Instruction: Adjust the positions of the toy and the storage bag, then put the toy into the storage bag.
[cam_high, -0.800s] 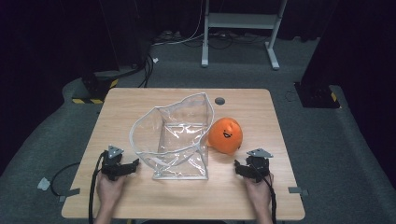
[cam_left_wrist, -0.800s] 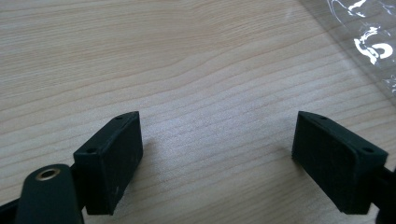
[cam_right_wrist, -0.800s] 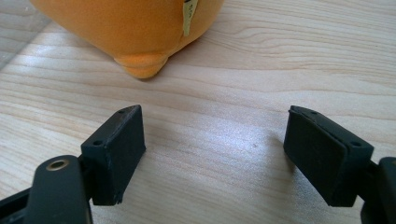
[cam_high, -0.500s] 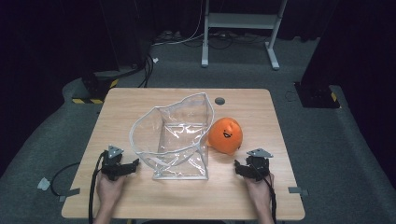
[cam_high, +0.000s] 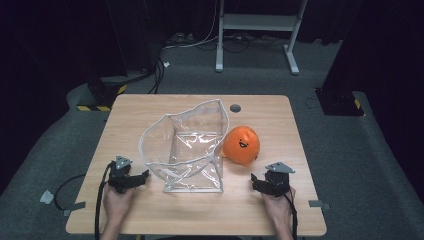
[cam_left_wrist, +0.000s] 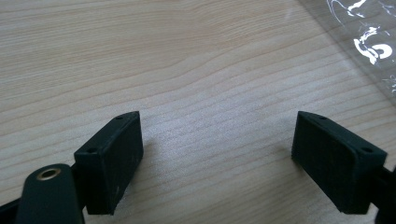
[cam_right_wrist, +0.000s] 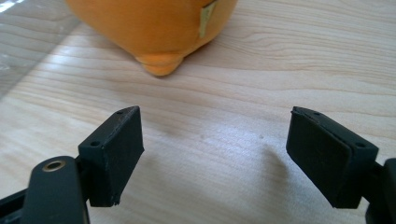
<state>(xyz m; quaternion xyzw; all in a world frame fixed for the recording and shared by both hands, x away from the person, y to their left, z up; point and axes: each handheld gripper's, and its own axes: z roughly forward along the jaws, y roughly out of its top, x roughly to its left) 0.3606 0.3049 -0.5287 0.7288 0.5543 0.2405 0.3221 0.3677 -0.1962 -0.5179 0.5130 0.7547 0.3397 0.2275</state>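
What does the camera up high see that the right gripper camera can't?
The high view alone takes in the clear plastic bag's open white-edged mouth, the orange round toy's smiling face, and both hands. The right gripper view alone gives a close look at its tool's wide-apart black pads, nothing between them. Both share the orange toy and the light wooden table.

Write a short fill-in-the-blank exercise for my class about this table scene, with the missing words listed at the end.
1. The orange plush toy with the smiling face lies to the ____ of the clear plastic bag in the high view.
2. Both the left gripper and the right gripper have their jaws ____.
3. The tabletop is made of light ____.

Missing words: right; open; wood
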